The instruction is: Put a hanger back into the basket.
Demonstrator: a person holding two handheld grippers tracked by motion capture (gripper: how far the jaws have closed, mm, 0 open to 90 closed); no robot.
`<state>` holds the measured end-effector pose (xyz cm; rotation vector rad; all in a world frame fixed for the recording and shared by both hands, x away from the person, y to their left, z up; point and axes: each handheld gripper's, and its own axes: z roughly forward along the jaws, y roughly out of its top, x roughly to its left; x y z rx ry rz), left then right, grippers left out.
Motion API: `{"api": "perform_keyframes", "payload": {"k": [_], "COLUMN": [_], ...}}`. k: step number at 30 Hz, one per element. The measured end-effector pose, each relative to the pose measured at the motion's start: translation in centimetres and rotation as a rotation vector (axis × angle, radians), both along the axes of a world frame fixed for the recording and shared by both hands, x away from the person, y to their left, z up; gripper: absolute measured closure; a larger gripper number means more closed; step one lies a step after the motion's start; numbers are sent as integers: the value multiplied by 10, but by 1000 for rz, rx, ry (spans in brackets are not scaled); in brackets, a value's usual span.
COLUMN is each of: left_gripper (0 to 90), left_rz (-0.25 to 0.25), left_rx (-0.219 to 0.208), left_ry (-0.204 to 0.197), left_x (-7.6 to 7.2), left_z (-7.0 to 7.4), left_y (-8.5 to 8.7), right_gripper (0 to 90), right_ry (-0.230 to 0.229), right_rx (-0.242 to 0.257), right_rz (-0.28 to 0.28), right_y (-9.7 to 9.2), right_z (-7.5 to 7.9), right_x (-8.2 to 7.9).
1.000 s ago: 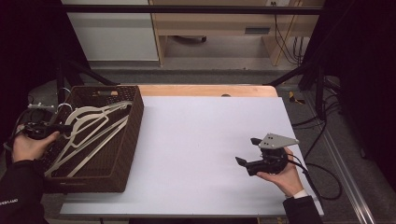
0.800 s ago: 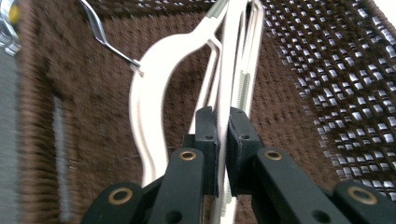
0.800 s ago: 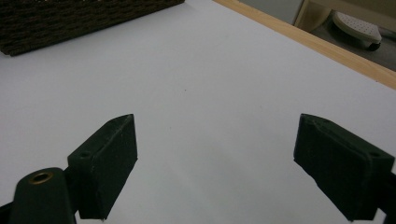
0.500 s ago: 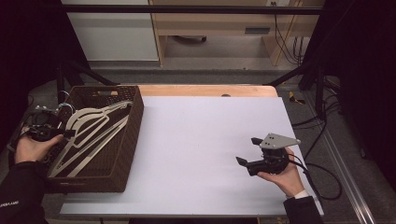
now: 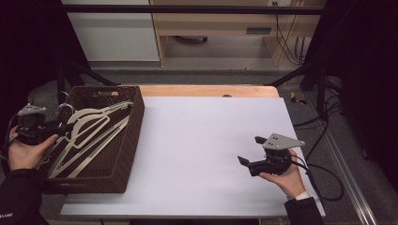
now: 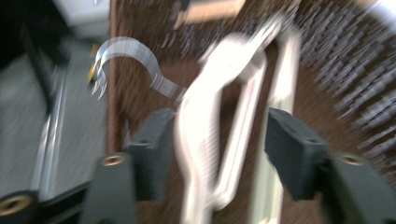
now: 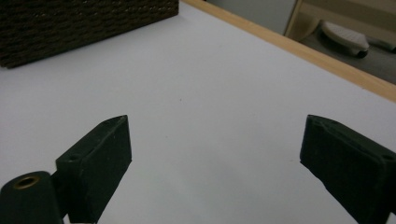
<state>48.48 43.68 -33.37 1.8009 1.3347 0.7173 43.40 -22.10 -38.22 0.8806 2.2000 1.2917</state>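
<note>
The white hangers (image 5: 89, 136) are lying in a loose overlapping pile inside the dark wicker basket (image 5: 129, 140), which is sitting on the left end of the table (image 5: 206, 140), with its far handle wall toward the back. The hangers' metal hooks (image 5: 65, 108) are gathering at the basket's far left corner, and their long arms are running diagonally toward its near side. In the left gripper view, one hanger's (image 6: 219, 116) looped shoulder is standing between the two black fingers (image 6: 154, 149), with its silver hook (image 6: 135, 60) curving off to the left above the basket's brown weave; the picture is blurred, so whether a pad is brushing the hanger cannot be told.

The left gripper (image 5: 40, 127) is being held at the basket's left rim, the person's left hand (image 5: 26, 152) cupping it from below and pointing it across the hangers. Its fingers have just been opening and are now standing spread on either side of the hanger's neck, not pinching it.

The right gripper (image 5: 251, 152) is resting in the person's right hand (image 5: 284, 176) over the right part of the table, well apart from the basket, aimed leftward along the white surface. Its fingers (image 7: 100, 163) are standing wide apart with nothing between them.
</note>
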Motion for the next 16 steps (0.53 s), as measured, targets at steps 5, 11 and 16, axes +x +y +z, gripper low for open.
{"api": "perform_keyframes", "payload": {"k": [5,11,16], "left_gripper": [208,98,61], "left_rz": [-176,-267,-269], "left_rx": [-177,-246,-197], "left_ry": [-175,-221,-215], "left_x": [-45,-74,-82], "left_z": [8,-10,-22], "left_y": [-45,-91,-110], "right_gripper": [64,53,46], "right_ry": [-34,-51,-57], "right_rx": [99,176,198], "right_rz": [-61,-117,-165], "right_y": [-10,-22,-31], "right_z": [2,3,2], "right_x": [-1,-3,-7]}}
